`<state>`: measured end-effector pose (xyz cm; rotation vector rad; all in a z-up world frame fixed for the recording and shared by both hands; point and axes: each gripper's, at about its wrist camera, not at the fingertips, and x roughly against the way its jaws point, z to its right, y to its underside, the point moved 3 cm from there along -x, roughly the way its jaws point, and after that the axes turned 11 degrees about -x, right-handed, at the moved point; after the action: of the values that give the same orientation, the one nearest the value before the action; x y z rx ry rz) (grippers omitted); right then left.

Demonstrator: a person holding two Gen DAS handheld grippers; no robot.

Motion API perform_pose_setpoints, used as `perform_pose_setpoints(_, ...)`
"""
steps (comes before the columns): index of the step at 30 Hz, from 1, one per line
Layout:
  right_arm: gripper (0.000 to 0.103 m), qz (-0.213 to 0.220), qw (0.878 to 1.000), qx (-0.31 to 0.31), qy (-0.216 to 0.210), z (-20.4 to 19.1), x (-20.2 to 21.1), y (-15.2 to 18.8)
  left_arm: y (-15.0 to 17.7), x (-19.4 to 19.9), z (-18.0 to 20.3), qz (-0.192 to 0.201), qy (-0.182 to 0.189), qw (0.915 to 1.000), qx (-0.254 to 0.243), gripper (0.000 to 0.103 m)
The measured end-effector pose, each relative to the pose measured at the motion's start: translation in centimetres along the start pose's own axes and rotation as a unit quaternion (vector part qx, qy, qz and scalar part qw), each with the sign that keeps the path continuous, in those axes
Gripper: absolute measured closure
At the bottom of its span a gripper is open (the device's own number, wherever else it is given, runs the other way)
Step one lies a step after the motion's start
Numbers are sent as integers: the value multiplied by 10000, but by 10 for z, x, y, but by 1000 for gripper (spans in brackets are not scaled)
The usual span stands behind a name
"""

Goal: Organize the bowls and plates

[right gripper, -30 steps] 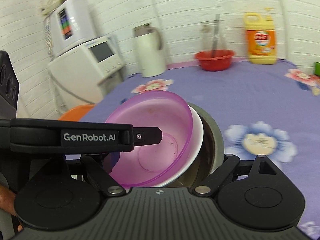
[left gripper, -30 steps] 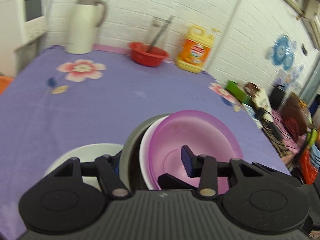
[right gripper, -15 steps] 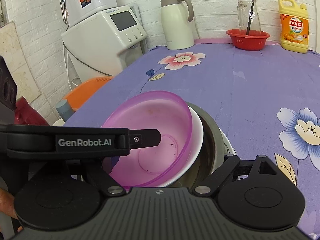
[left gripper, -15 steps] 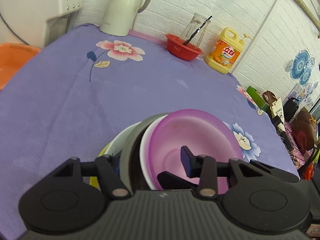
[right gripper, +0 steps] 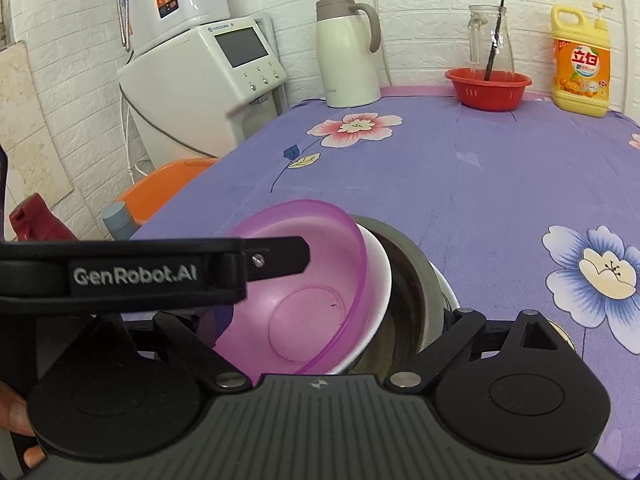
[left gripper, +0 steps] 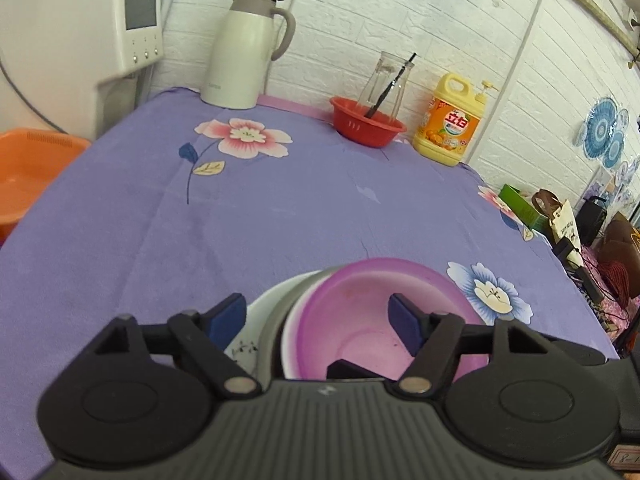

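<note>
A nested stack sits low at the table's near edge: a purple bowl (left gripper: 372, 320) inside a white bowl (right gripper: 378, 280), inside a grey metal bowl (right gripper: 416, 276), over a white plate (left gripper: 260, 320). My left gripper (left gripper: 320, 316) is open, its blue-padded fingers apart on either side of the stack's left rim, not touching it. In the right wrist view the purple bowl (right gripper: 304, 280) fills the middle. My right gripper (right gripper: 328, 320) is shut on the stack's rim, one finger inside the purple bowl, the other outside the metal bowl. The left gripper's body (right gripper: 152, 272) crosses that view.
The purple flowered tablecloth (left gripper: 280, 200) stretches ahead. At the back stand a white thermos jug (left gripper: 244, 48), a red basket (left gripper: 368, 124) with a glass jar and a yellow detergent bottle (left gripper: 452, 120). A white appliance (left gripper: 80, 24) and an orange tub (left gripper: 28, 172) are left.
My left gripper has opened and let go of the stack's rim. Both views have drawn back and tilted up, showing more of the table. The right gripper keeps its hold.
</note>
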<state>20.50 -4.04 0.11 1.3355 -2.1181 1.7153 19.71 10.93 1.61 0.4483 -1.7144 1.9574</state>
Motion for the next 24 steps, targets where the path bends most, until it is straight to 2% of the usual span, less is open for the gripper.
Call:
perform_pose_setpoints(9,0,-66,9997,221,62,-8,-8,1,-3,3,-4,56,-94,9998,173,29)
perform_pose_setpoints(16,0,225,9991,297,217,-13,-12,-1,-1,8,-8,94,-219,9994,247,29)
perform_pose_setpoints(19,0,604,9978,156,217,-10,-7,-5,-1,12,-13,157,-257,9990,323,29)
perform_pose_setpoints(24,0,571,9979,193,226,-14,-11,-7,-3,16,-18,208,-305,9986,371,29)
